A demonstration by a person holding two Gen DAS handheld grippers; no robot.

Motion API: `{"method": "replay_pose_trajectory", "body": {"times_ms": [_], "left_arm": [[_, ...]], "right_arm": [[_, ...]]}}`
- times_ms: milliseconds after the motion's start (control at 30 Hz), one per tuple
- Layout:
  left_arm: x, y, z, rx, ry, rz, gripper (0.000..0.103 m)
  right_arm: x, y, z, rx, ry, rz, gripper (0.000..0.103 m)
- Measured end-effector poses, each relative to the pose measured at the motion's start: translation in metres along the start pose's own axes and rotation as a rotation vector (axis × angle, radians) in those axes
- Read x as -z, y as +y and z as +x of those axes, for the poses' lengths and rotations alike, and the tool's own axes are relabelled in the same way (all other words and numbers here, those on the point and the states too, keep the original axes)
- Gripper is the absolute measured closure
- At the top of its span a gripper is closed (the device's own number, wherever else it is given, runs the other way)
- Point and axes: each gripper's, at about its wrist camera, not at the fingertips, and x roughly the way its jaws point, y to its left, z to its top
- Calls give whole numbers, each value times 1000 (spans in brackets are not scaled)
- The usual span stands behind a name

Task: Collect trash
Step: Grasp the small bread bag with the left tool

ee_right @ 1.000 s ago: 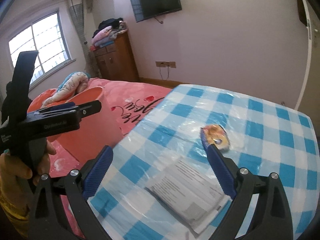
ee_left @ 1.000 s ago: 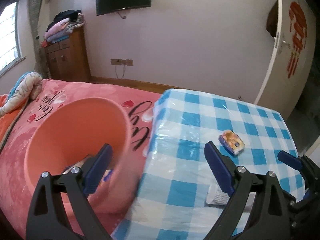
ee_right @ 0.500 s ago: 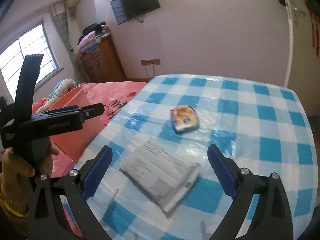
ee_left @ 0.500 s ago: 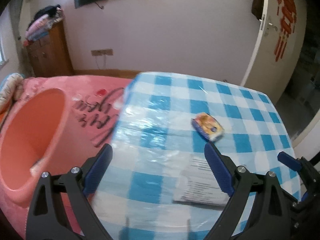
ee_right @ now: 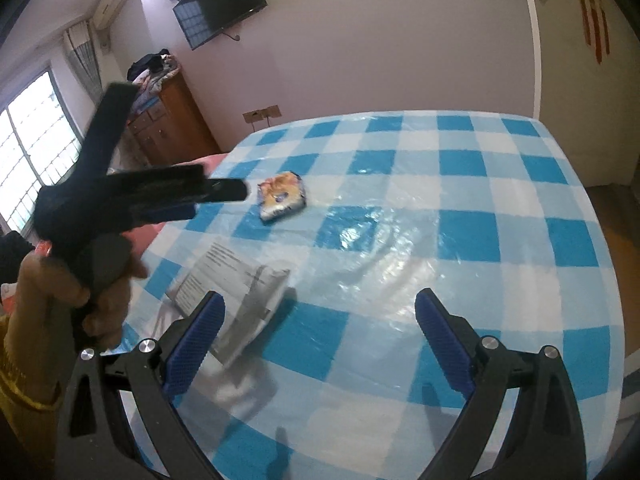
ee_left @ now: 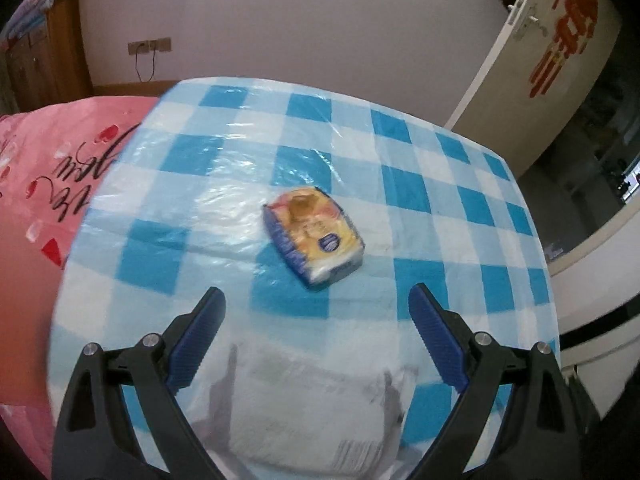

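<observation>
A small yellow and blue snack packet (ee_left: 314, 232) lies on the blue-and-white checked table (ee_left: 440, 208); it also shows in the right wrist view (ee_right: 282, 196). A flat white printed packet (ee_left: 312, 416) lies near the table's front edge, under my left gripper (ee_left: 316, 300), which is open and empty above it. In the right wrist view the white packet (ee_right: 232, 284) lies left of my right gripper (ee_right: 320, 304), which is open and empty over the table. The left gripper (ee_right: 200, 192) shows there, held in a hand, near the snack packet.
A pink bedspread (ee_left: 48, 168) lies left of the table. A wooden dresser (ee_right: 172, 124) with folded clothes stands at the back wall, a TV (ee_right: 220, 4) hangs above. A white door (ee_left: 540, 60) stands at the right.
My left gripper has swung right from the orange bin to over the table, above the white packet. My right gripper has shifted right; both packets now sit further left in its view.
</observation>
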Motion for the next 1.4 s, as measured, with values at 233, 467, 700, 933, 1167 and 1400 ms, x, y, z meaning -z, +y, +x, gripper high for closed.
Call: {"method": "replay_pose_trajectory", "body": {"times_ms": [233, 467, 700, 933, 1167, 1400], "left_arm": [[-15, -17, 34, -59, 22, -25, 10], [-26, -19, 53, -123, 36, -43, 10], [-29, -17, 71, -162, 68, -51, 10], [-32, -19, 73, -222, 52, -36, 28], [-31, -12, 68, -220, 29, -36, 41], [-30, -1, 63, -165, 29, -48, 44]], "right_arm": [[5, -20, -3, -33, -2, 45, 8], [7, -33, 0, -66, 4, 88, 8], [12, -40, 5, -89, 22, 113, 8], [12, -40, 6, -97, 32, 110, 8], [12, -35, 12, -101, 57, 95, 8], [11, -24, 24, -117, 96, 68, 8]]}}
